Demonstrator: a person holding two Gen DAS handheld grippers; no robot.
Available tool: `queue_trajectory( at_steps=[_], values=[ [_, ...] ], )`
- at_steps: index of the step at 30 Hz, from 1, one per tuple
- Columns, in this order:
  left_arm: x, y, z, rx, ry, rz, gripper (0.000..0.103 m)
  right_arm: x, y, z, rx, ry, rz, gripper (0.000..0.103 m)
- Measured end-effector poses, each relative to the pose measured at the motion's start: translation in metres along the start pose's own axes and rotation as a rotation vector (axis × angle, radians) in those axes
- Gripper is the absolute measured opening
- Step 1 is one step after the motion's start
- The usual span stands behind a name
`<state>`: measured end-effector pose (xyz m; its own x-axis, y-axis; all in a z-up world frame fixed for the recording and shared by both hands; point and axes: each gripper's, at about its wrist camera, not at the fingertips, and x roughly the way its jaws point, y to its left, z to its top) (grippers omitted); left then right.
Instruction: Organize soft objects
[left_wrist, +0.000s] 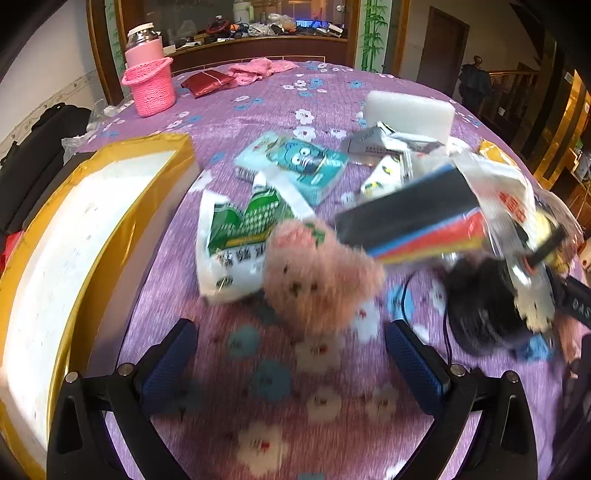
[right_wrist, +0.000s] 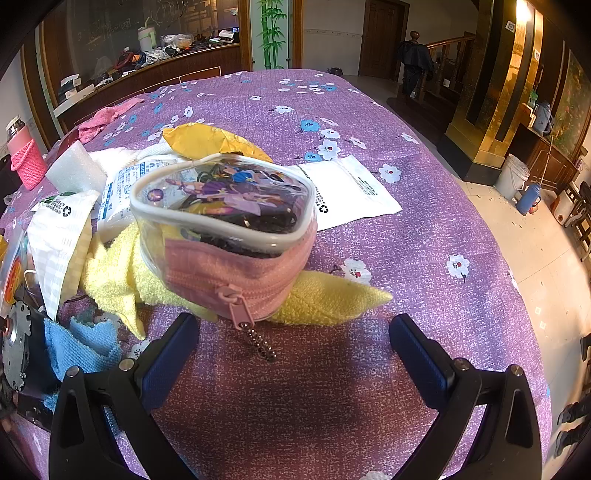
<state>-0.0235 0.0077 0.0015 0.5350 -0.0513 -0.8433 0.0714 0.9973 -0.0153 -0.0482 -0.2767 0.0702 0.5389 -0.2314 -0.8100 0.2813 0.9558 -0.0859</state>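
In the left wrist view a pink plush bear (left_wrist: 317, 280) lies on the purple flowered cloth just ahead of my open, empty left gripper (left_wrist: 291, 354); the view is motion-blurred. Behind the bear lie a white-green plastic bag (left_wrist: 236, 240) and a teal tissue pack (left_wrist: 303, 162). In the right wrist view a clear pouch with a pink zipper (right_wrist: 229, 236) stands on a yellow towel (right_wrist: 325, 299), just ahead of my open, empty right gripper (right_wrist: 295, 350). A blue cloth (right_wrist: 85, 347) lies at the left.
A yellow-rimmed white box (left_wrist: 74, 236) stands at the left. A pink knitted basket with a bottle (left_wrist: 149, 81), white foam block (left_wrist: 410, 110), coloured foam sheets (left_wrist: 417, 221), black round object (left_wrist: 484, 306) and white packet (right_wrist: 351, 188) lie around. The table edge drops at right.
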Motion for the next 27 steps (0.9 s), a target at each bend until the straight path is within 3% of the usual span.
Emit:
queue_trajectory(
  at_steps=[12,18,20,23,25,27],
  values=[
    [-0.002,-0.002,-0.002,-0.023,-0.003,0.012,0.103,-0.011,-0.003,-0.012,-0.056,0.076,0.038,0.103],
    [-0.039,0.013,-0.007,-0.018,-0.087,-0.14,0.099,-0.018,-0.005,-0.016,-0.031,0.074,0.008,0.102],
    [-0.07,0.02,-0.011,0.048,-0.193,-0.153,0.099,-0.032,-0.01,-0.022,-0.014,0.034,0.003,0.102],
    [-0.099,0.039,-0.018,0.095,-0.323,-0.178,0.101,-0.076,-0.019,-0.033,-0.017,-0.128,-0.016,0.102],
    [-0.105,0.049,-0.02,0.113,-0.361,-0.181,0.101,-0.107,-0.025,-0.037,0.005,-0.29,-0.026,0.103],
    [-0.102,0.052,-0.018,0.12,-0.348,-0.16,0.101,-0.123,-0.03,-0.037,0.039,-0.416,0.0,0.103]
  ],
)
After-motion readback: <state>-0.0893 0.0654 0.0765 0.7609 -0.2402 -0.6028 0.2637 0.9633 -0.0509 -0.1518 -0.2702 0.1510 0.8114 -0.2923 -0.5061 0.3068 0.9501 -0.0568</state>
